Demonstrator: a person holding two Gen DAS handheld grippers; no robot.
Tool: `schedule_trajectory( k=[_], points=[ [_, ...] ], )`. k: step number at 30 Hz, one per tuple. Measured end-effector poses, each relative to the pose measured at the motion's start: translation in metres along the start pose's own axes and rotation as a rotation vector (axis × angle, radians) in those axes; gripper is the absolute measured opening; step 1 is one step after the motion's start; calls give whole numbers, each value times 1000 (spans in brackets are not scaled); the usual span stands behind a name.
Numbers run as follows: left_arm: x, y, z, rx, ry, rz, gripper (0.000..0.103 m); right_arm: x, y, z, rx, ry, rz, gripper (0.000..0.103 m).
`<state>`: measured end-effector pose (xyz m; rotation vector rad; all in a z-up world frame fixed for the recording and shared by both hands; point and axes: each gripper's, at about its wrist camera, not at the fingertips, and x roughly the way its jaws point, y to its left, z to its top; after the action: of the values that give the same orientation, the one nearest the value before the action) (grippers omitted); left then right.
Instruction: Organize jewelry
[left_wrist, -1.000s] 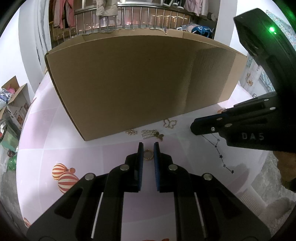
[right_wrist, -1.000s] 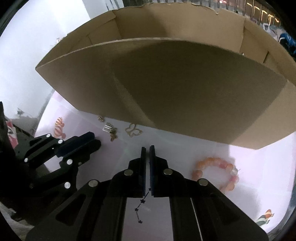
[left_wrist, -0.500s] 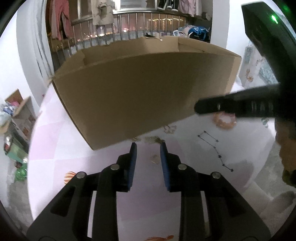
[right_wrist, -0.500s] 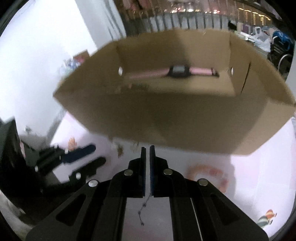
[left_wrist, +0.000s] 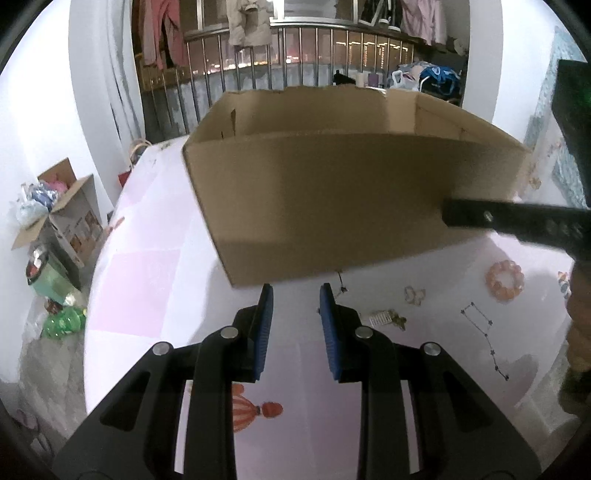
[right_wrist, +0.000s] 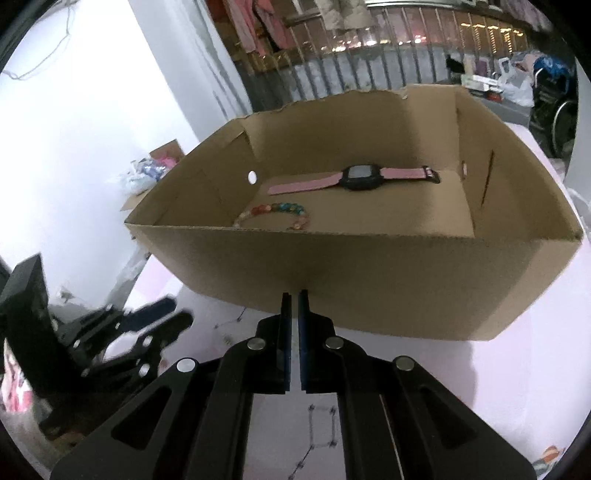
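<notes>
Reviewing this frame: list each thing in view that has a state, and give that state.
left gripper: open, nothing between the pads.
right gripper: shut, nothing visibly held.
cardboard box: open-topped, upright on the table.
pink watch: lying flat inside the box.
multicoloured bead bracelet: inside the box.
orange bead bracelet: outside, on the table.
butterfly charm: outside, on the table.

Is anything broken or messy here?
The cardboard box has a ragged, torn back edge. A peach bead bracelet, a butterfly charm and a small clip lie scattered outside it on the table.
</notes>
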<state>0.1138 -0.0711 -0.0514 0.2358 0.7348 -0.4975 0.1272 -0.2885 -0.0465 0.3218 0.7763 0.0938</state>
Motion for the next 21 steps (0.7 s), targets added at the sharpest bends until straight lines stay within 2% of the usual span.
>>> schedule_trajectory(
  k=[7,11,15,21],
  points=[
    [-5,-21,-9,46,29,-92,24,-7,-12,-14,28,12,20,9],
    [1,-50,-6,151,37,-139,24,-12,-24,-32,67,53,29,11],
    [13,-70,-3,218,72,-141,24,-16,-30,-48,94,75,35,11],
    [28,-77,1,219,126,-147,24,-17,-34,-61,110,86,64,11]
  ],
)
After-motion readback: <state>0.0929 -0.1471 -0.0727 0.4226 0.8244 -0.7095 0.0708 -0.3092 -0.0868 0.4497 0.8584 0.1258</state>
